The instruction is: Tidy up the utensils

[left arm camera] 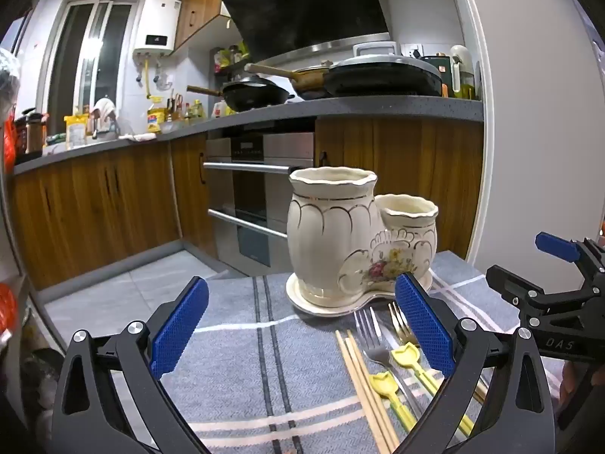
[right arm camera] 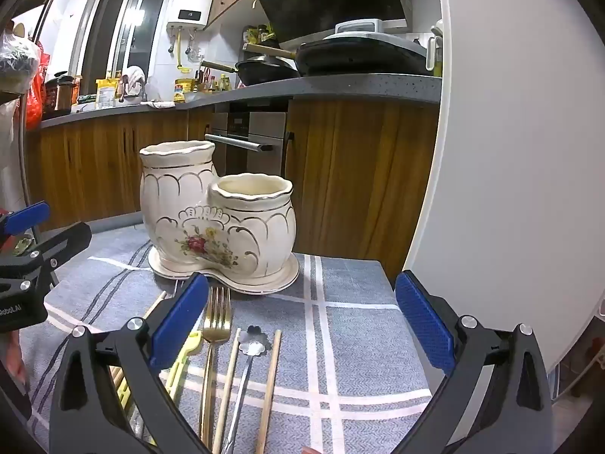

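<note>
Behind your work area you have a grey kitchen counter (left arm camera: 340,111) on wood-fronted cabinets (left arm camera: 94,204). A steel oven (left arm camera: 261,189) is built in under it. On the counter stand a black wok (left arm camera: 257,94), a brown pan (left arm camera: 306,79) and a large lidded black pan (left arm camera: 382,73), all beneath a dark range hood (left arm camera: 306,7). A white water heater (left arm camera: 157,26) hangs on the tiled wall beside a window (left arm camera: 90,60). Bottles and yellow packets (left arm camera: 159,117) crowd the counter's left end. A grey striped cloth (right arm camera: 359,325) covers the bench.
</note>
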### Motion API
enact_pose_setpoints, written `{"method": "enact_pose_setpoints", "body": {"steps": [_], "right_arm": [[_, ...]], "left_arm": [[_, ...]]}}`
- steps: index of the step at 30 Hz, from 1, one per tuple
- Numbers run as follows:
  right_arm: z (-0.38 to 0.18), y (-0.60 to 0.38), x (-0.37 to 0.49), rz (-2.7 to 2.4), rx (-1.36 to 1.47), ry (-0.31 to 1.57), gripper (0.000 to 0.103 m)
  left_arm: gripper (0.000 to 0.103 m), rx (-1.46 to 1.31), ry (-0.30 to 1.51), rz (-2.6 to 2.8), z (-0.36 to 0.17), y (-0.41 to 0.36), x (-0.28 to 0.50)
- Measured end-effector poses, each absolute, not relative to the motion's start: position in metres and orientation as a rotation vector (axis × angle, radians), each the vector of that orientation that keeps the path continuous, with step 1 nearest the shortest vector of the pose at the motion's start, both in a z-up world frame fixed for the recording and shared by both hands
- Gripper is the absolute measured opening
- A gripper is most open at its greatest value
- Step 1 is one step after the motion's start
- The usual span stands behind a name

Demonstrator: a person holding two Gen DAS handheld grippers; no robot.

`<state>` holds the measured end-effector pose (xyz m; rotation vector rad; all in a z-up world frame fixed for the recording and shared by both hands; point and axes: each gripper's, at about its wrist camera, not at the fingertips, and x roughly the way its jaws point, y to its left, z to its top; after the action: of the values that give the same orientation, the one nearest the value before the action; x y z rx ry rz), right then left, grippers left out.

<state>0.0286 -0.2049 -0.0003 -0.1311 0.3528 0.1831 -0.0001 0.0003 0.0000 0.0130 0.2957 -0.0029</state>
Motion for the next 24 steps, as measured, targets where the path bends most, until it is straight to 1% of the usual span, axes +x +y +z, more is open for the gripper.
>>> {"method": "enact_pose_setpoints", "body": {"steps": [24], "right_arm": [[0.0001, -0.2059, 0.0283, 0.182, -0.126, 0.351, 0.098]], "left_arm": [[0.098, 0.023, 0.307, -0.004, -0.0001, -0.0003, 0.0001]]}}
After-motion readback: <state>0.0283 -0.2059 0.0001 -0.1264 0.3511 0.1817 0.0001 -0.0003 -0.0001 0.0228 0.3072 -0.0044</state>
